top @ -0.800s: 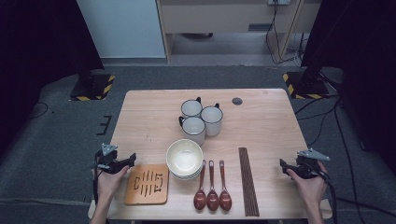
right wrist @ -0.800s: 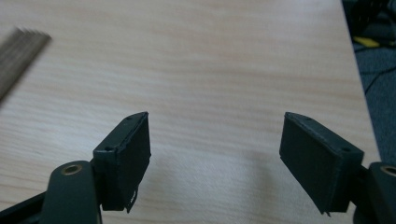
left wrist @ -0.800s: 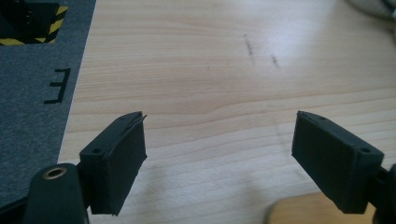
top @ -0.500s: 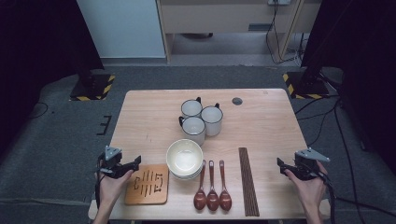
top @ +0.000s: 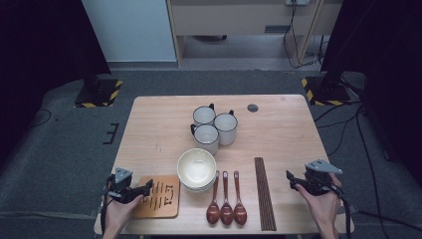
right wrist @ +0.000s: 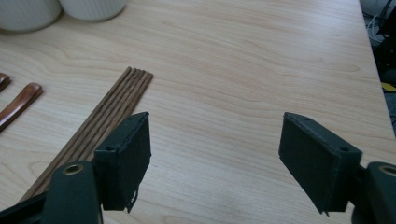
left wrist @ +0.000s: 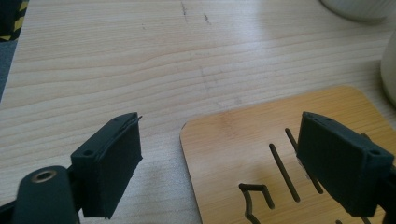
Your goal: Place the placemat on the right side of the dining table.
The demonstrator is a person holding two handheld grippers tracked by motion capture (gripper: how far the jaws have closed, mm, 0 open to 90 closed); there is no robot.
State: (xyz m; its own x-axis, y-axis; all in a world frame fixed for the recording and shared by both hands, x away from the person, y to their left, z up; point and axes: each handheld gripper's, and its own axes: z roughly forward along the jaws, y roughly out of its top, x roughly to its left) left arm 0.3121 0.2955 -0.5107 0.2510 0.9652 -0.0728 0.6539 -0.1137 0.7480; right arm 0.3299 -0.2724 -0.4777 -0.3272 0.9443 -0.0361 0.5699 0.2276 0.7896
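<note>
My left gripper (top: 143, 189) hovers low at the table's front left, jaws open and empty. In the left gripper view its jaws (left wrist: 220, 137) straddle the near corner of a slotted wooden trivet (left wrist: 233, 154). My right gripper (top: 291, 179) is at the front right, open and empty, pointing left toward a bundle of dark chopsticks (top: 264, 193). In the right gripper view its jaws (right wrist: 215, 140) stand wide over bare wood, with the chopsticks (right wrist: 109, 114) just left of the left jaw.
Three white mugs (top: 215, 127) cluster mid-table. A stack of white bowls (top: 197, 169) sits beside the trivet (top: 158, 196). Three wooden spoons (top: 226, 199) lie between bowls and chopsticks. A small dark disc (top: 253, 107) is near the far edge.
My left hand has drawn back toward the front edge and slightly right, onto the trivet's corner. The right hand has shifted a little left. Nothing on the table moved.
</note>
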